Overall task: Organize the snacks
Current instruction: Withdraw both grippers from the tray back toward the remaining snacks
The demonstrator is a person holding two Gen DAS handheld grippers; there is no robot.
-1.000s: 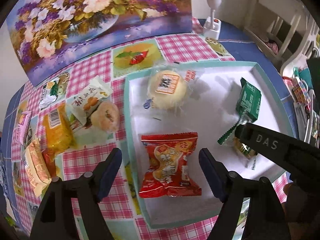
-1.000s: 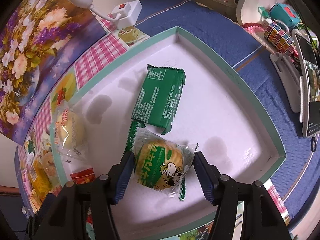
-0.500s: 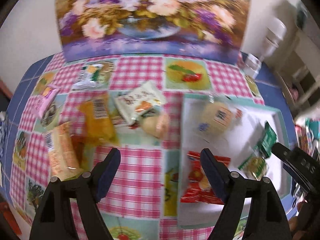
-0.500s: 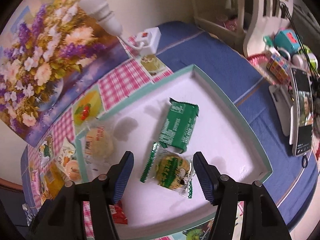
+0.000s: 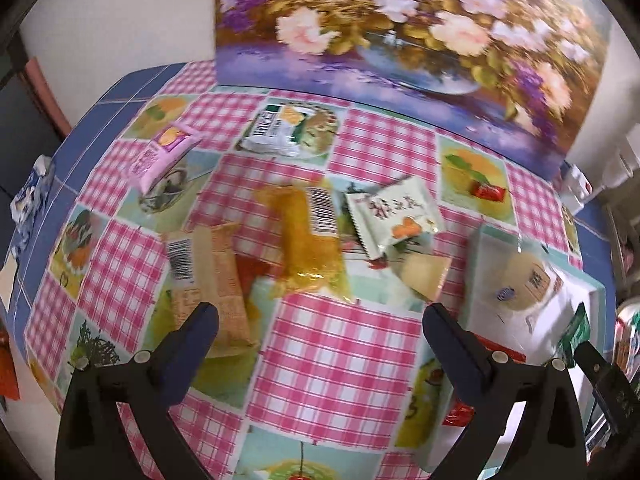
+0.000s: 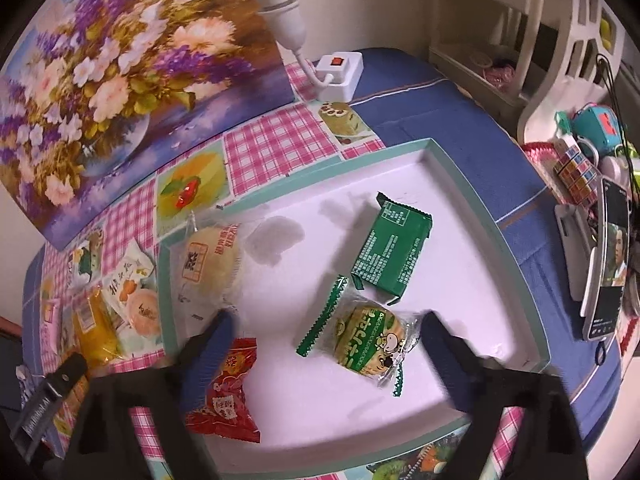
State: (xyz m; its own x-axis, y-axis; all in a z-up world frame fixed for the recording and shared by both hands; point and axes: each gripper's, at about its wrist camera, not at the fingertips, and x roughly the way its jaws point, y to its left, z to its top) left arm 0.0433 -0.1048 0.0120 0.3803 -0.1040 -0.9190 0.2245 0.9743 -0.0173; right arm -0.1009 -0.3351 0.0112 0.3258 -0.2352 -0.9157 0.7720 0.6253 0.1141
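I am spreading both sets of jaws wide, and nothing is sitting between the fingers of either one. Nearest under my right gripper (image 6: 324, 332) the round yellow-green cake (image 6: 366, 338) is lying free on the white floor of the tray (image 6: 460, 172), where a second ago my fingers were bracketing it closely; I am reading that as a finished drop. Around it in the tray are the red packet (image 6: 228, 392), the green packet (image 6: 390, 250) and the pale round bun (image 6: 210, 262). My left gripper (image 5: 320, 316) is now hanging over bare checked tablecloth (image 5: 340, 352), having swung off the tray. Just beyond its fingers are lying the tan wafer pack (image 5: 208, 272) and the orange packet (image 5: 308, 244), then the white packet (image 5: 394, 216), and farthest the pink packet (image 5: 160, 156) and the white-green sachet (image 5: 284, 130). Those loose ones are, I judge, what I am going for next.
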